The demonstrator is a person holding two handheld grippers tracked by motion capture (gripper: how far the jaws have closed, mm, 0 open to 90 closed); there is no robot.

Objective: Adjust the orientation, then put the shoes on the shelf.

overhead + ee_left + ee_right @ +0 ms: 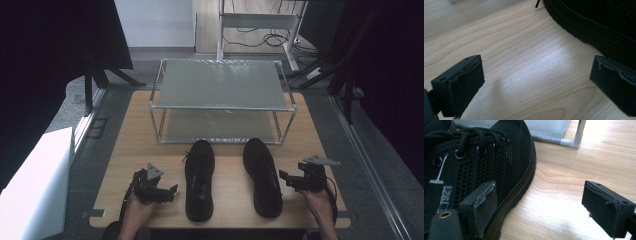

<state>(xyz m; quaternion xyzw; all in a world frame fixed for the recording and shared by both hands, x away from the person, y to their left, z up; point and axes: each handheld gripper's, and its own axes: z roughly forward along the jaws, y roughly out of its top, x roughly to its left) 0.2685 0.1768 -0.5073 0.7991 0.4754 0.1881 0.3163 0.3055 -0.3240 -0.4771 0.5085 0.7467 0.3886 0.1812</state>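
High view: two black mesh lace-up shoes lie at lower centre of the light wooden table, the left shoe beside the left gripper, the right shoe beside the right gripper. Both grippers' fingers are spread, pinching nothing. Each shoe's long axis runs up-frame, toes toward the two-tier metal-framed rack. A shallow pinch on soft mesh could slip, I judge, tipping a shoe.

1. Right shoe cut off at left edge in right gripper view.
2. Left shoe cropped by top and right edges.
3. Shoe label lettering too blurred to read.
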